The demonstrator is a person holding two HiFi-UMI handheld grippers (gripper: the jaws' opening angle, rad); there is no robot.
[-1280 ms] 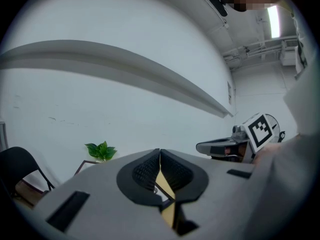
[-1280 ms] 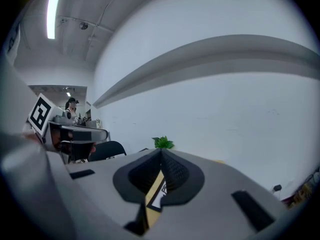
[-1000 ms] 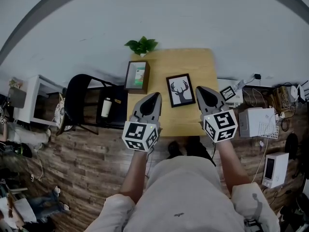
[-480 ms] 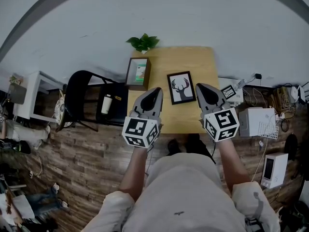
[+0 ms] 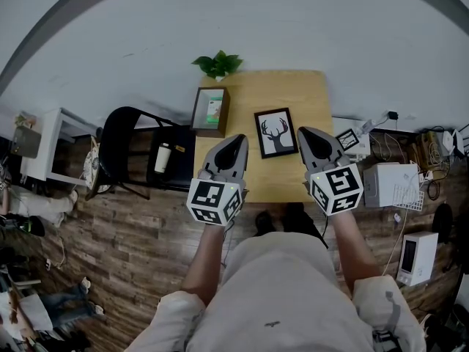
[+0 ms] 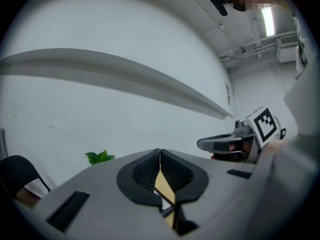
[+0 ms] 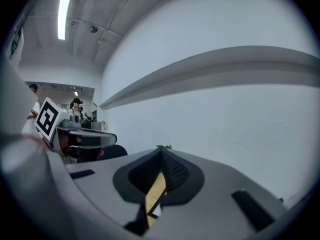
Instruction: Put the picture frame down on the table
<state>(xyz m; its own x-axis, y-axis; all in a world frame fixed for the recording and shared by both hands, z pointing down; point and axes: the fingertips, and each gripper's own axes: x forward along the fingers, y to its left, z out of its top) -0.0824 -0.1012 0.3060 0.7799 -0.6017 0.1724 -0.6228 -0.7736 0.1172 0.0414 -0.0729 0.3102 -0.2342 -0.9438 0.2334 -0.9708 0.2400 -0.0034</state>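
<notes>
A black picture frame [image 5: 275, 133] with a deer print lies flat on the wooden table [image 5: 293, 94], near its middle. My left gripper [image 5: 236, 141] hovers over the table's near left part, just left of the frame, shut and empty. My right gripper [image 5: 305, 133] hangs just right of the frame, also shut with nothing in it. In the left gripper view the pads [image 6: 150, 170] meet at the tip, with the right gripper [image 6: 225, 144] off to the side. The right gripper view shows its pads [image 7: 172, 171] closed together as well.
A wooden box frame [image 5: 210, 111] stands at the table's left edge, with a potted plant [image 5: 216, 65] at the far left corner against the white wall. A black chair [image 5: 124, 149] carrying a white bottle [image 5: 162, 160] stands to the left. White boxes [image 5: 392, 184] and cables clutter the floor at right.
Only the head view has shifted a little. Both grippers keep their places on either side of the frame, and the frame lies where it was.
</notes>
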